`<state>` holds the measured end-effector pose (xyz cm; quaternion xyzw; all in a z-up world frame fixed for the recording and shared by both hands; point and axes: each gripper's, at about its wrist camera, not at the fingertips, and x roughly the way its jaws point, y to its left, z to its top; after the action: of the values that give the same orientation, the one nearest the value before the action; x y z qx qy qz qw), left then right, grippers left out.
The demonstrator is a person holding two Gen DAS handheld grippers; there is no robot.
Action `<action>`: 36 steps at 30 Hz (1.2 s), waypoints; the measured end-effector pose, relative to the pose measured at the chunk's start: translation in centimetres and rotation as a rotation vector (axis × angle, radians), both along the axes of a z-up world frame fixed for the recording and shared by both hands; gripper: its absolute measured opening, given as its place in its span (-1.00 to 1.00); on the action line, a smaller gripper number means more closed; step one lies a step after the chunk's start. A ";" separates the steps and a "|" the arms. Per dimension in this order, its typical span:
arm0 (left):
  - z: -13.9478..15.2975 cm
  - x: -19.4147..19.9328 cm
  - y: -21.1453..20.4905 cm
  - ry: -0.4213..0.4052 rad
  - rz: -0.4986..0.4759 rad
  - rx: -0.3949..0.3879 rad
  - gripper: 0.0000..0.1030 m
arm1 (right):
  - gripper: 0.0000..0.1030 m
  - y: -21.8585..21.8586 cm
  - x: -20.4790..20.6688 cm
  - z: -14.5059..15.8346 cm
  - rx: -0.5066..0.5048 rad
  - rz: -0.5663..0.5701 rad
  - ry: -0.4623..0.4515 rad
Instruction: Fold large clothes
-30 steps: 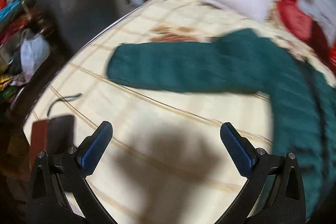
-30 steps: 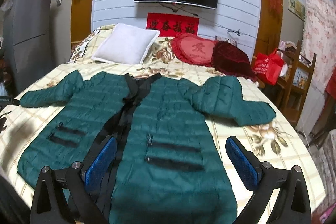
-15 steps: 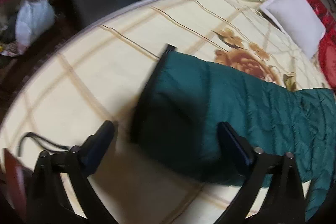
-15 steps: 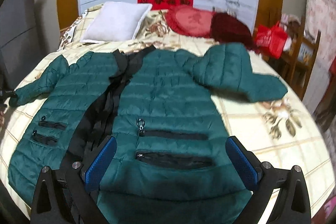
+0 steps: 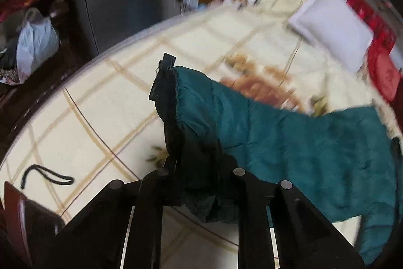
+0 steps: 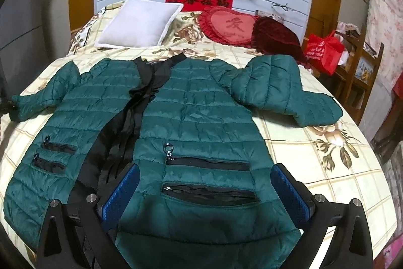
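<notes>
A dark green quilted jacket (image 6: 201,117) lies front up on the bed, its black lining showing along the open front. Its left sleeve (image 5: 277,138) stretches toward the bed's left edge. My left gripper (image 5: 199,183) is shut on the black cuff (image 5: 168,102) of that sleeve and holds it lifted off the bedspread. My right gripper (image 6: 204,196) is open just above the jacket's hem, over the right front panel's zip pockets (image 6: 206,163). The right sleeve (image 6: 289,97) lies bent on the bed.
A white pillow (image 6: 141,24) and red cushions (image 6: 234,24) lie at the head of the bed. A black cord (image 5: 45,174) lies near the bed's left edge. Bags (image 5: 35,42) sit on the floor at left, a red bag (image 6: 325,52) and a wooden shelf at right.
My left gripper has moved onto the sleeve end, shut on the cuff and lifted it. My right gripper has come lower and nearer to the jacket's hem, still open.
</notes>
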<state>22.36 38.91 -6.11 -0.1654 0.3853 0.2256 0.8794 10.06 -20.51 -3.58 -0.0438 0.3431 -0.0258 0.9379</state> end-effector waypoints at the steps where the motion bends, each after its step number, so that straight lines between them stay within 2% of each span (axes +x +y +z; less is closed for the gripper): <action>1: 1.3 -0.4 -0.7 -0.024 -0.003 0.018 -0.70 | 1.00 -0.1 0.0 0.0 0.002 -0.004 -0.001; 3: 4.5 -1.0 -2.5 -0.078 -0.035 0.038 -0.70 | 1.00 -0.3 -0.1 0.1 0.000 -0.010 -0.001; 5: 7.7 -1.5 -4.9 -0.136 -0.099 0.023 -0.70 | 1.00 -0.5 0.0 -0.2 -0.008 -0.021 0.015; 8: 12.0 -1.4 -10.4 -0.199 -0.239 -0.001 -0.70 | 1.00 -1.0 0.2 -0.7 -0.011 -0.034 0.052; 12: 15.9 -0.4 -19.3 -0.251 -0.419 -0.026 -0.70 | 1.00 -1.7 0.0 -1.1 -0.006 -0.036 0.080; 15: 16.9 1.0 -25.1 -0.255 -0.506 -0.036 -0.70 | 1.00 -2.4 -0.5 -1.3 -0.007 -0.040 0.088; 19: 16.0 3.0 -32.3 -0.231 -0.590 -0.067 -0.70 | 1.00 -3.6 -1.3 -1.0 0.002 -0.049 0.079; 28: 11.3 6.2 -45.4 -0.165 -0.727 -0.175 -0.70 | 1.00 -5.9 -2.3 -0.6 0.048 -0.048 0.064; 33: 9.0 7.3 -50.7 -0.135 -0.806 -0.197 -0.71 | 1.00 -7.3 -2.8 -0.6 0.049 -0.051 0.056; 36: 7.3 8.3 -52.7 -0.116 -0.822 -0.213 -0.71 | 1.00 -8.6 -2.9 -0.9 0.072 -0.066 0.069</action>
<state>30.68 -13.80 1.21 -0.1004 0.3901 -0.1946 0.8943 7.13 -29.11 -4.47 0.0005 0.3774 -0.0429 0.9251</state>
